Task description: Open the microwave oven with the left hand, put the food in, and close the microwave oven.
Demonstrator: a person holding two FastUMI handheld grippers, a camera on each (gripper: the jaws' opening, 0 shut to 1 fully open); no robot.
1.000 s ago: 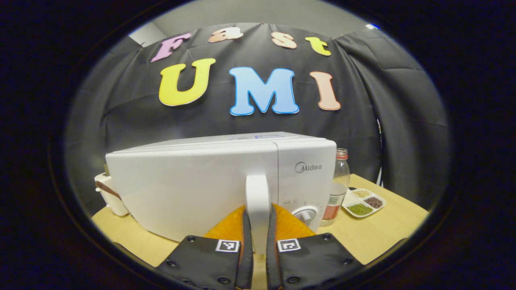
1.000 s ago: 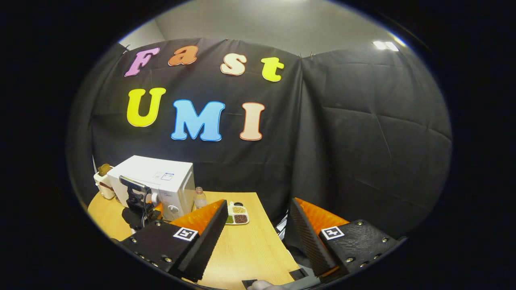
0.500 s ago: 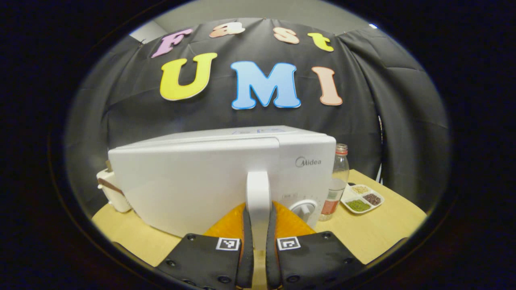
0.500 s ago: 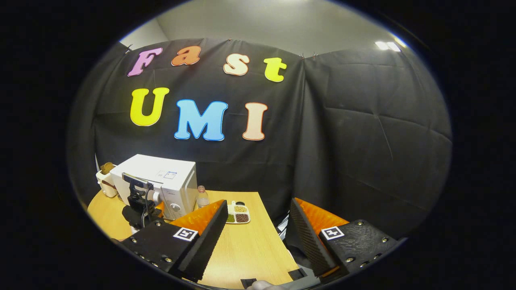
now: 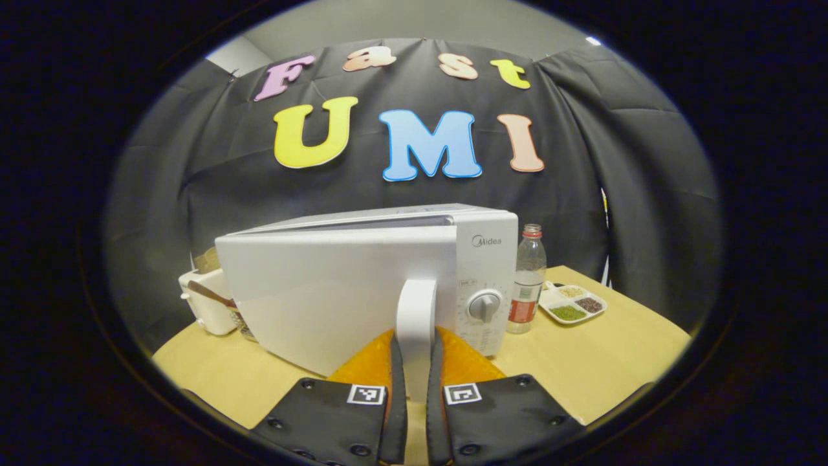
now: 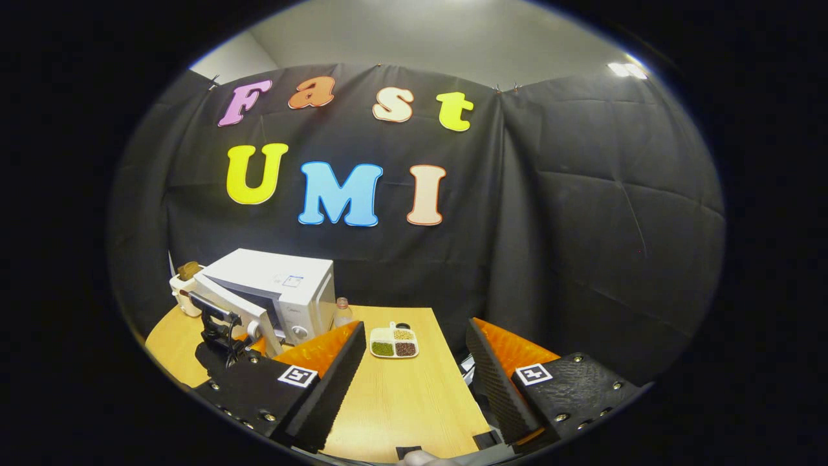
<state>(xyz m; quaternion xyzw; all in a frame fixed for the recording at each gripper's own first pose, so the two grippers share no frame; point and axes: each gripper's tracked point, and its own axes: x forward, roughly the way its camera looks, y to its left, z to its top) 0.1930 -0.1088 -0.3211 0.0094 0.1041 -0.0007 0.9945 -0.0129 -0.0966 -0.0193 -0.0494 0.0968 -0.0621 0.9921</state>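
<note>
Handle (image 5: 415, 310) of the microwave oven (image 5: 381, 278) sits clamped between both fingers of the left hand-held gripper (image 5: 414, 362) in the left gripper view, the fingers pressed against its two sides. The white door (image 5: 323, 291) stands ajar, swung a little way out from the body, with a dark gap showing along its top edge. Right of the handle, on the control panel, is a round dial (image 5: 484, 305). A clear bottle (image 5: 525, 278) with a red label stands just beside the oven's right side on the wooden desk (image 5: 601, 362). Farther right lies a white divided dish (image 5: 572, 305) with green, dark and pale grains in its compartments. At the oven's left, partly hidden behind the door, is a white container (image 5: 207, 304) holding something brown; what it holds I cannot tell.

In the right gripper view, the right hand-held gripper (image 6: 414, 362) hangs over the near part of the desk (image 6: 401, 401) with its fingers spread wide and nothing between them. The microwave oven (image 6: 272, 294) is far off at the left, its door (image 6: 229, 307) angled open. The left hand-held gripper (image 6: 249, 331) is at the door's front, seen small and dark, its fingers mostly hidden behind the near finger. The bottle (image 6: 341, 312) stands just right of the oven, and the divided dish (image 6: 394, 342) lies a little farther right. The white container (image 6: 184, 294) sits behind the door at the desk's far left. A fingertip of the person (image 6: 417, 458) shows at the bottom edge.
</note>
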